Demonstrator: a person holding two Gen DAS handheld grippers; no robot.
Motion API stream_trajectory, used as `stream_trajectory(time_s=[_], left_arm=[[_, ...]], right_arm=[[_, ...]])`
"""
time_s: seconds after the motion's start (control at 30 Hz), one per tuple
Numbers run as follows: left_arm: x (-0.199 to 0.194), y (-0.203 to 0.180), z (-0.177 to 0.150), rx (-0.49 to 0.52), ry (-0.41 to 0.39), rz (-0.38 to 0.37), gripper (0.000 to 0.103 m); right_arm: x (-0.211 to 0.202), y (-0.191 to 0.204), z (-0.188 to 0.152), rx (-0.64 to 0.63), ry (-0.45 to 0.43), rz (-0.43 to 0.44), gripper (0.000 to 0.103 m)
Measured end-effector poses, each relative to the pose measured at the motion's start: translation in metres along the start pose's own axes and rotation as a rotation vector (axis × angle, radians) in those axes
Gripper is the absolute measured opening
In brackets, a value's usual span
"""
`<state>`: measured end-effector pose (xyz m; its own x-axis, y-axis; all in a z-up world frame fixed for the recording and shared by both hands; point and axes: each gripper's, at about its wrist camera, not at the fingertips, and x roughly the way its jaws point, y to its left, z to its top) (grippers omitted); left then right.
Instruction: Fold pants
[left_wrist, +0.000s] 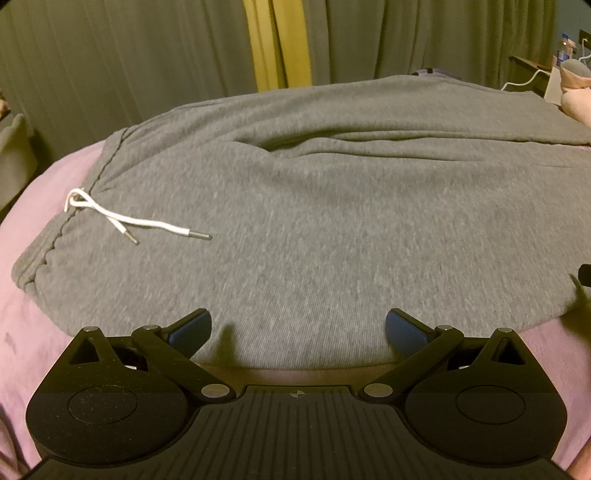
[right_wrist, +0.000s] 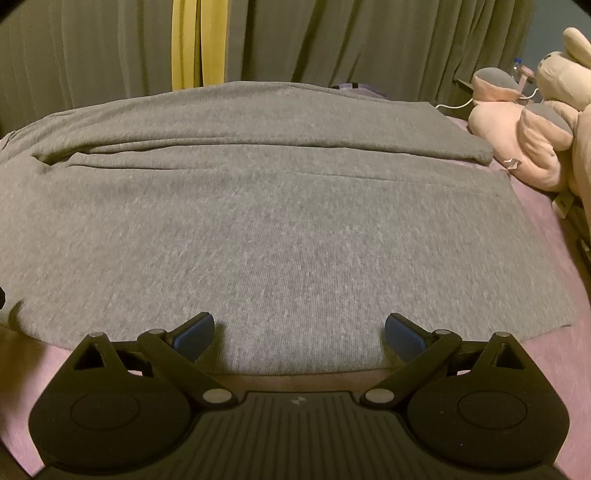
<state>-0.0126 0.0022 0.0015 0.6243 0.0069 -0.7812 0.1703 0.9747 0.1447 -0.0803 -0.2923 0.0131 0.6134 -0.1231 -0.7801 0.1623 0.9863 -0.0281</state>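
I am holding my left tongs (left_wrist: 298, 328) with the blue pads spread wide apart, gripping nothing, and they are hovering over the near edge of the gray pants (left_wrist: 314, 221). My right tongs (right_wrist: 300, 330) are doing the same: fingers wide apart, nothing between them, sitting over the near hem of the same pants (right_wrist: 277, 240).

Looking out from the left tongs, I am seeing the pants lying spread across a pink bedsheet (left_wrist: 37, 332), waistband off to the left. A white drawstring (left_wrist: 125, 219) is lying loose on the fabric just inside the waistband, its two metal-tipped ends pointing right. The far leg is running along behind the near one, with a soft fold between them.

From the right tongs I am seeing the leg ends lying toward the right, the sheet (right_wrist: 576, 343) showing beyond them. Pink and beige plush toys (right_wrist: 535, 125) are sitting near the far right corner of the pants, on the bed edge; whether they are touching the cloth I cannot tell. Gray-green curtains (right_wrist: 369, 44) are hanging behind, with a yellow strip (right_wrist: 194, 44) between the panels.
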Motion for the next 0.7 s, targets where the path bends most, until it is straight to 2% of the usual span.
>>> stream_trajectory(time_s=[0.7], left_arm=[[0.0002,0.0019,-0.0020,-0.001,0.004,-0.006,0.103]], right_arm=[[0.0005,0.0005,-0.0005,0.000,0.001,-0.006,0.099]])
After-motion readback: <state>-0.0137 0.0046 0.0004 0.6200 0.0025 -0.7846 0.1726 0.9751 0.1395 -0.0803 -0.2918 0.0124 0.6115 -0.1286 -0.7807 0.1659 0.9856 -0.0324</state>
